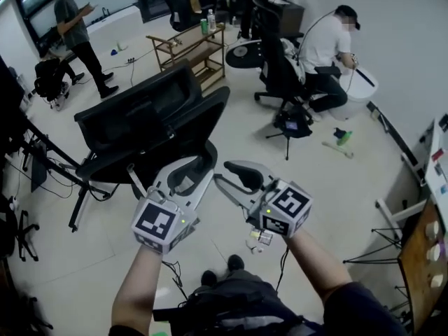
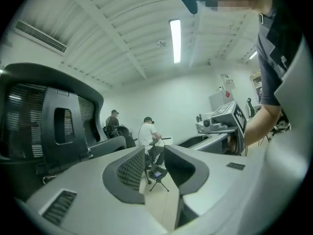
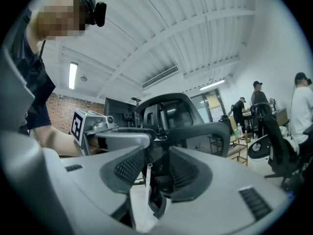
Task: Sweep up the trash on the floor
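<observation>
Head view shows small litter lying on the floor just ahead of the person's shoes, under the right gripper. A green and pale bit lies well off to the right, too small to name. So, judging by this, sweeping is left for at least these bits, and neither gripper carries a broom or dustpan. The left gripper is released with nothing between its jaws. The right is released too; a thin pale rod shows in its gap, unpinched. Both forearms reach forward, grippers side by side and about level, tips angled toward each other and facing a black office chair.
</observation>
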